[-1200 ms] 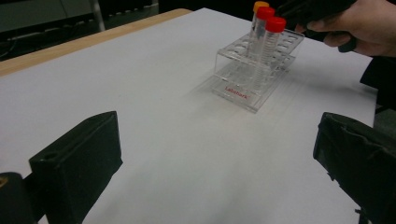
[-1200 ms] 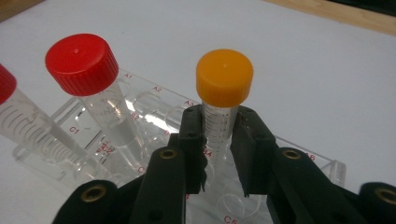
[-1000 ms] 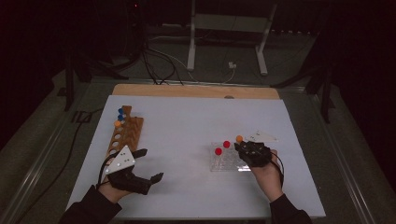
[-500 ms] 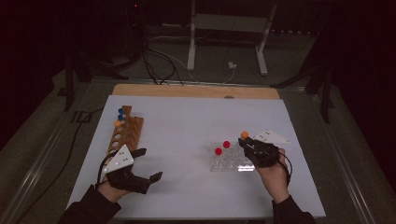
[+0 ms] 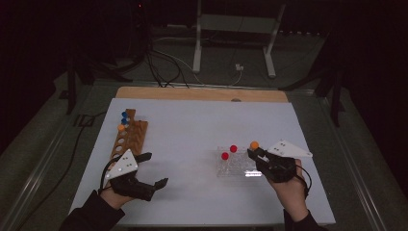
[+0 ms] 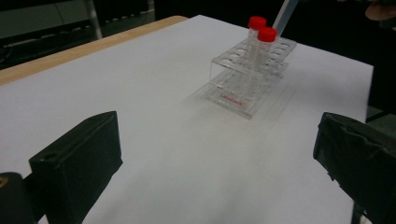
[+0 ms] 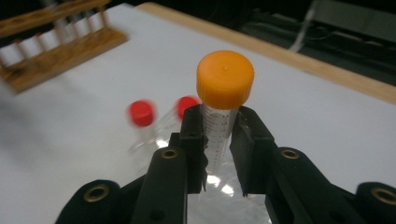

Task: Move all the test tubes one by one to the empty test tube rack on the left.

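Since a second earlier, the right tool [image 5: 253, 155] had swung a little toward the right of the tabletop [image 5: 192, 125] and lifted its orange-capped tube [image 7: 224, 105], so the cap sat higher and further right beside the clear rack [image 5: 235, 166]. Left tool [image 5: 151, 169] hadn't really budged.

Counting stuff: two red-capped tubes [image 5: 229, 152] stood in the clear rack, one orange-capped tube was pinched in the right tool, and over in the wooden rack [image 5: 129, 139] at the left I could make out two blue caps [image 5: 124, 118] and one orange cap [image 5: 121, 128].

The right tool's black jaws were pressed onto the see-through tube just under its ribbed orange screw cap, tube standing upright over the rack's near right edge. You could see printed graduation marks on it. The left tool was spread wide, nothing in it, hovering low over the white tabletop near the wooden rack.

Clear rack looked like glossy acrylic, two tiers with round holes and a red label on the front. Wooden one was a long strip with a row of holes. Tabletop was matte white with a wood strip along the far edge.
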